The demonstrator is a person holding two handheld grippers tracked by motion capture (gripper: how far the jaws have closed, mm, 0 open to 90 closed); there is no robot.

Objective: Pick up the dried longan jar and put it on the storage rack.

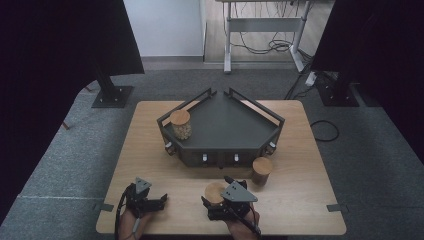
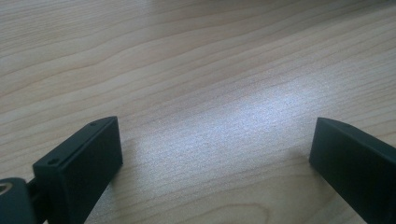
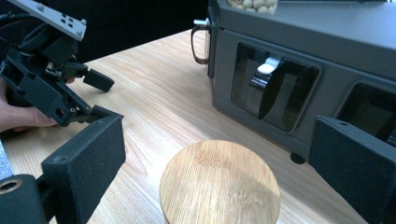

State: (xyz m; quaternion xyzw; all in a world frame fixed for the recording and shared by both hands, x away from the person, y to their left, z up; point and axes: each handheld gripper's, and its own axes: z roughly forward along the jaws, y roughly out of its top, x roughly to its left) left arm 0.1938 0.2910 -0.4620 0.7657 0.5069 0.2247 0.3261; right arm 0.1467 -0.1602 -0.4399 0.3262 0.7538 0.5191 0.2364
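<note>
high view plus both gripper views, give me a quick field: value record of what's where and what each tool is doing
surface: wooden table
organizer: dark angular tray-top unit at table centre, small drawers along its front
jar on tray: clear jar with wooden lid, pale contents, at the tray's left corner
jar near drawers: wooden-lidded jar on the table, right of front
jar at tool: wooden-lidded jar between the right tool's jaws, not yet clamped
right tool: open, around that jar
left tool: open, holding nothing, over bare table

Right gripper (image 1: 216, 201) hides most of the wooden lid (image 1: 214, 190).
</note>
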